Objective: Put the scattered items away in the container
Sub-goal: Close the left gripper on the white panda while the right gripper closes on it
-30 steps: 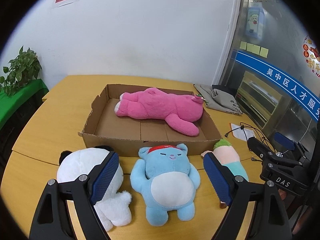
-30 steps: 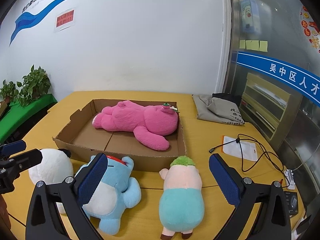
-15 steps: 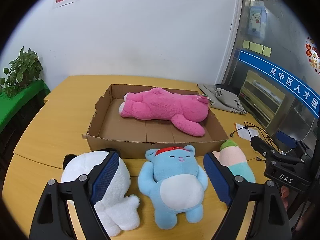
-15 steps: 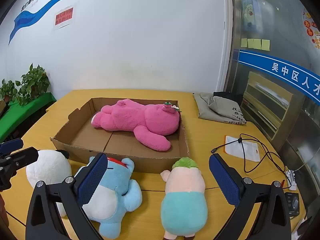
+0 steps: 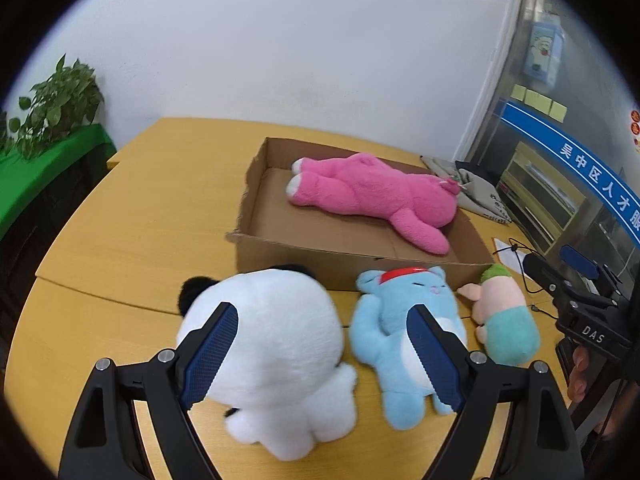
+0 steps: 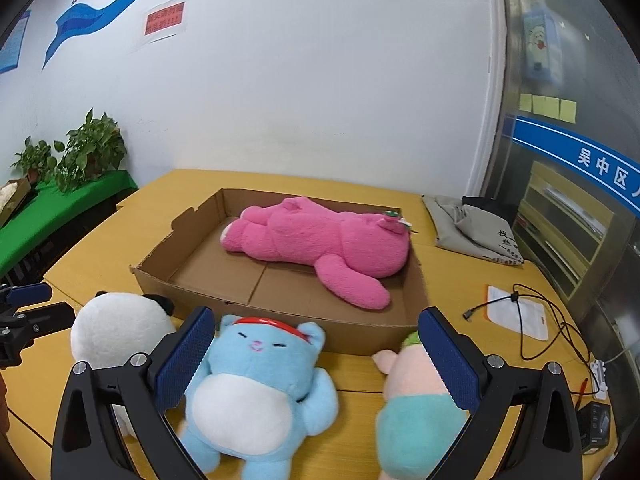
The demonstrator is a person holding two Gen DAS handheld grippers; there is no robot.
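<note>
A shallow cardboard box [image 5: 352, 258] [image 6: 160, 276] on the yellow table holds a pink plush bear [image 5: 372, 196] [image 6: 324, 236]. In front of the box lie a white panda plush [image 5: 276, 344] [image 6: 116, 328], a blue cat plush [image 5: 396, 320] [image 6: 256, 388] and a pink and teal pig plush [image 5: 504, 316] [image 6: 416, 408]. My left gripper [image 5: 322, 354] is open, its jaws either side of the panda's body. My right gripper [image 6: 316, 364] is open above the blue cat, the pig under its right finger. The right gripper shows at the right edge of the left wrist view [image 5: 576, 292].
A grey cloth bag [image 6: 476, 228] lies at the far right of the table. A white pouch and black cable [image 6: 520, 312] lie right of the box. Potted plants [image 6: 84, 152] stand on a green-covered bench at the left. A white wall is behind the table.
My left gripper has swung left from over the blue cat to over the panda and come lower. My right gripper has shifted left from the pig to over the blue cat.
</note>
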